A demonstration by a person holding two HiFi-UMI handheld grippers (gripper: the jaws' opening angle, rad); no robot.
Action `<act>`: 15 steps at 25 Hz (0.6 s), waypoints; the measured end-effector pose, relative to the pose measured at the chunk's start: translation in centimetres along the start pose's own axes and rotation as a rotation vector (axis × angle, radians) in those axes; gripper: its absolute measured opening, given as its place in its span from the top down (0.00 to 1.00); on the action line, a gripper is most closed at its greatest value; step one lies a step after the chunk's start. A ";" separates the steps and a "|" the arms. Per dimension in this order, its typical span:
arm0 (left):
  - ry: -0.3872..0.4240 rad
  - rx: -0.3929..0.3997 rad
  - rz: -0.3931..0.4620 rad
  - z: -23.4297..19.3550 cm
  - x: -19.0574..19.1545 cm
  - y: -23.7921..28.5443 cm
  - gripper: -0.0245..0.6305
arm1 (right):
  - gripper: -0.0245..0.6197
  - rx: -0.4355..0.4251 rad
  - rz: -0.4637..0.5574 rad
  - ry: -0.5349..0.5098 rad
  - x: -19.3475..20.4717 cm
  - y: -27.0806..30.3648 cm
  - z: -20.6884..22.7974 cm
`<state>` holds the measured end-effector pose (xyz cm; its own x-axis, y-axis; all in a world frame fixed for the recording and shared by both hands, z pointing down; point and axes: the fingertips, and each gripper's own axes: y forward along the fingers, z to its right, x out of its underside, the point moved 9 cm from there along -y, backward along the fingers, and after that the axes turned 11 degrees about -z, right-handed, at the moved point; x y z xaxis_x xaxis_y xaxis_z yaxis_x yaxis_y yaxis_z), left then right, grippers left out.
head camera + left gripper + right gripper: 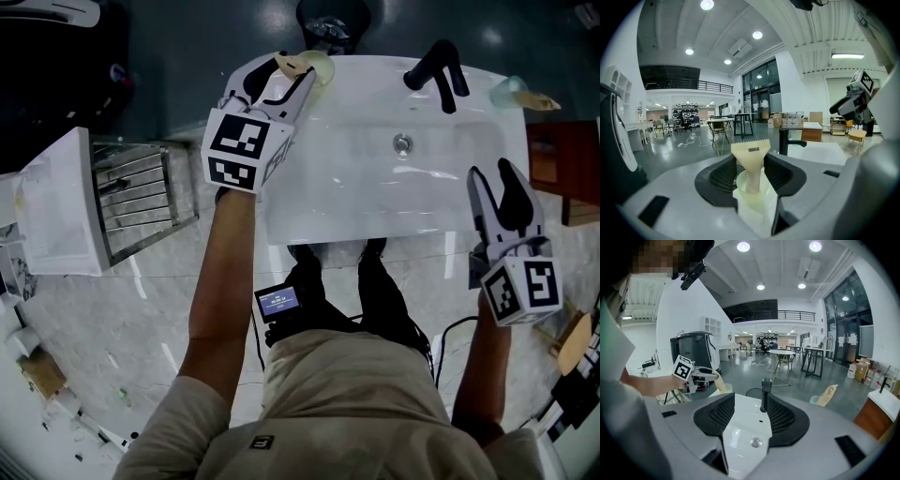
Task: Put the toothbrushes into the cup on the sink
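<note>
At the back left corner of the white sink (356, 202) stands a pale translucent cup (322, 67). A cream toothbrush pack (292, 65) stands in it. My left gripper (292, 75) is at that cup. In the left gripper view the cup (752, 187) and the upright pack (751, 157) sit between the open jaws, and the pads do not press on the pack's narrow stem. My right gripper (492, 178) hovers open and empty over the sink's front right, pointing at the drain (755, 442) and faucet (764, 394). A second cup (509, 91) with a toothbrush (539, 100) stands at the back right corner.
A black faucet (436, 70) rises at the back of the basin, above the drain (402, 143). A metal rack (141, 192) with a white panel stands to the left. A brown wooden cabinet (562, 155) is at the right. The person's legs are below the sink's front edge.
</note>
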<state>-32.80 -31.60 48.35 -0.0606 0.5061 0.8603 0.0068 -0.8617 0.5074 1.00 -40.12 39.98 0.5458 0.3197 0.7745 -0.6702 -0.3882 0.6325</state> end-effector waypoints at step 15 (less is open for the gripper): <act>0.011 -0.004 0.013 0.8 -2.4 -2.1 0.63 | 0.63 -0.014 0.046 -0.030 -1.3 -2.8 -1.0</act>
<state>-31.87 -30.95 45.27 -0.0710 0.4949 0.8660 0.0033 -0.8681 0.4963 1.63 -38.55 37.16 0.5290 0.2757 0.8026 -0.7018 -0.3896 0.5964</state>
